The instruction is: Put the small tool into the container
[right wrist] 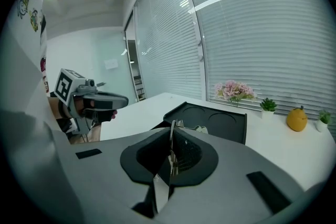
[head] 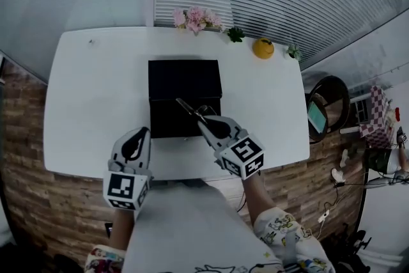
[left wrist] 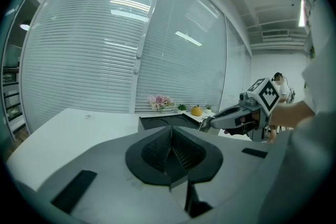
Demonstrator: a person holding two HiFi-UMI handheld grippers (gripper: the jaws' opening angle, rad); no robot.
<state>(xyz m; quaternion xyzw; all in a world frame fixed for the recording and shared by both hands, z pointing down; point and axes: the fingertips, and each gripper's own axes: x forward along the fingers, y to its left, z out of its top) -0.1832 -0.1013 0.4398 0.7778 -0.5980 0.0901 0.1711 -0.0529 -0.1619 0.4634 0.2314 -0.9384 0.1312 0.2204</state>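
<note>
A black open container [head: 185, 96] sits mid-table on the white table [head: 89, 93]; it also shows in the left gripper view [left wrist: 163, 122] and the right gripper view [right wrist: 220, 120]. My right gripper [head: 204, 126] is shut on a thin metal tool [head: 188, 109], whose tip points over the container's near part. In the right gripper view the tool [right wrist: 171, 136] stands edge-on between the shut jaws of the right gripper [right wrist: 172, 153]. The left gripper [head: 134, 139] hovers at the table's front edge, left of the container, shut with nothing in it [left wrist: 171, 152].
Along the back edge stand pink flowers [head: 195, 18], a small green plant [head: 236, 34], a yellow fruit [head: 262, 48] and another small plant [head: 293, 52]. A round dark seat [head: 327, 102] stands off the table's right end. Window blinds rise behind the table.
</note>
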